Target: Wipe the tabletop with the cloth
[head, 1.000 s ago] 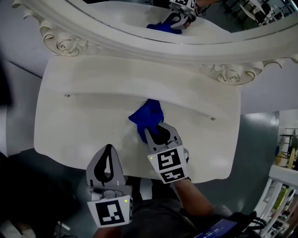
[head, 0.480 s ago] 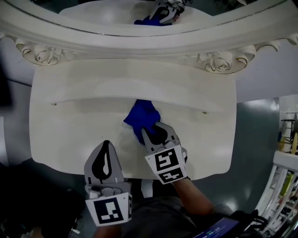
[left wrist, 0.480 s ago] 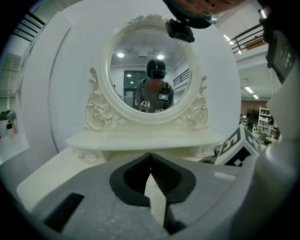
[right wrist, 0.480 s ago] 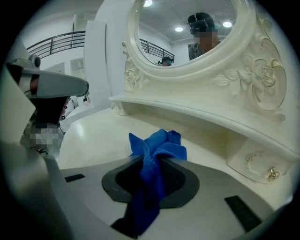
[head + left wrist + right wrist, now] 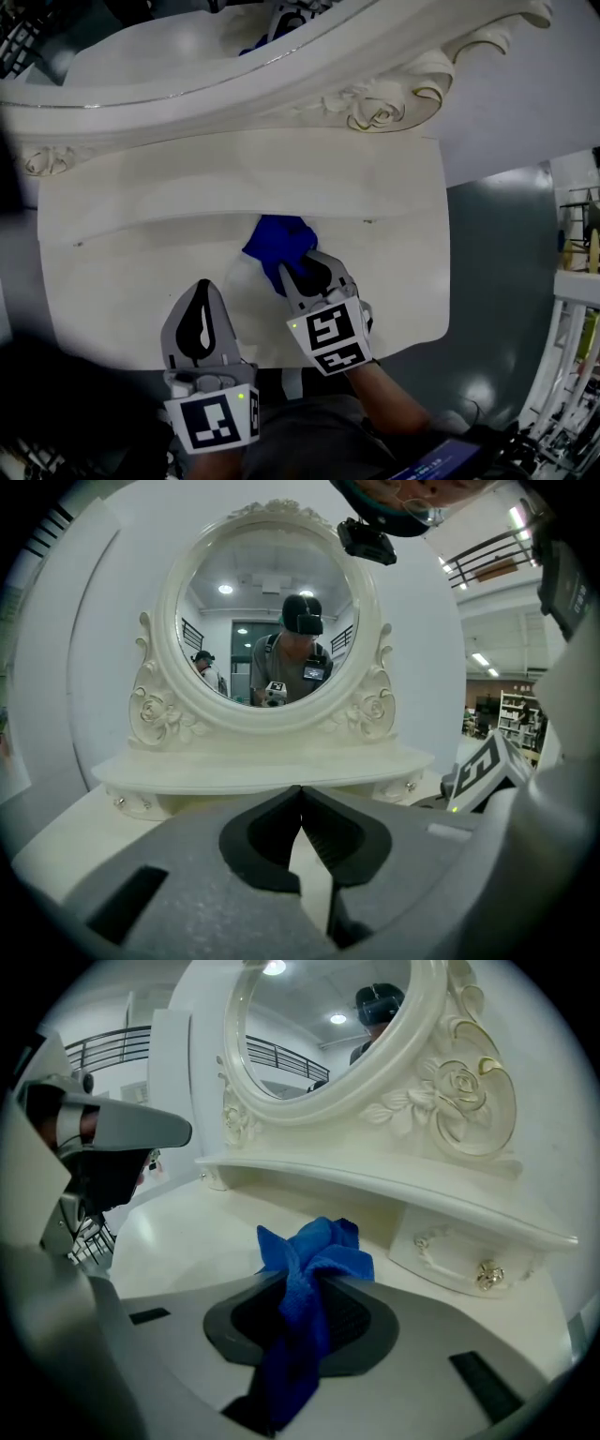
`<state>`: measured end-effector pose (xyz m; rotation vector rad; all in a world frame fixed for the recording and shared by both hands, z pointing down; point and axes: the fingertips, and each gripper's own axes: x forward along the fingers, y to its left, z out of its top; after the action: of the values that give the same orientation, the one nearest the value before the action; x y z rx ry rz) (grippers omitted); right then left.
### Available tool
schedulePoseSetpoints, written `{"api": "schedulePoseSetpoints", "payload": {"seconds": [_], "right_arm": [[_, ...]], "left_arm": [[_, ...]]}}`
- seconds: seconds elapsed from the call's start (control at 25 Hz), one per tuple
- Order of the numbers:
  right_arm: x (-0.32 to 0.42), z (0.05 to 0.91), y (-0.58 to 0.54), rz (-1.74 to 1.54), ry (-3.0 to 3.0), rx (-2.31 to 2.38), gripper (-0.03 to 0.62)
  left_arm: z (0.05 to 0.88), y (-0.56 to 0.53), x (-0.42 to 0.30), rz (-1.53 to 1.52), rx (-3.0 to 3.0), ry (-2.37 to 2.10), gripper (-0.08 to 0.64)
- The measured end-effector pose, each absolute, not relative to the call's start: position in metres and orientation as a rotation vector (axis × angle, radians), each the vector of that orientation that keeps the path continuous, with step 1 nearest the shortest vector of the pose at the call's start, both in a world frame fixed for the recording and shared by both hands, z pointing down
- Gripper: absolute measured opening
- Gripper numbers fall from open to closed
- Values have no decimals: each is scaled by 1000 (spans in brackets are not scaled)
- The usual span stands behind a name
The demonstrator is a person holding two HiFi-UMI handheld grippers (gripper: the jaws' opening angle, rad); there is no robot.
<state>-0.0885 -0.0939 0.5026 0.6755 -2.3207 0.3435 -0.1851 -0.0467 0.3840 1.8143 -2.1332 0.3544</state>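
Right gripper view first: the right gripper (image 5: 309, 1279) has its jaws drawn in narrow on the blue cloth (image 5: 314, 1241). A strand of it is pinched between the pads, and the rest bunches up just past the tips, down on the white tabletop (image 5: 178, 1232). Up in the head view, that bunch sits near the middle of the tabletop, right at the foot of the raised back shelf (image 5: 234, 187).

Over to the left gripper (image 5: 300, 791): its tips are touching and nothing sits between them. From the head view it hangs over the near part of the tabletop, beside the right gripper and apart from the cloth.

Beyond the shelf rises the carved oval mirror (image 5: 272, 621), with a person reflected in its glass. A small drawer knob (image 5: 487, 1276) shows under the shelf at the right.
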Motion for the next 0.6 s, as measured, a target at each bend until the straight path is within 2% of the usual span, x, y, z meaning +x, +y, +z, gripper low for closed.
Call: {"api": "schedulePoseSetpoints", "payload": {"seconds": [0.6], "right_arm": [[-5,501,-119,401,-2294,803,87]], "left_arm": [[387,-101,-102,386,1976,-2001,15]]}}
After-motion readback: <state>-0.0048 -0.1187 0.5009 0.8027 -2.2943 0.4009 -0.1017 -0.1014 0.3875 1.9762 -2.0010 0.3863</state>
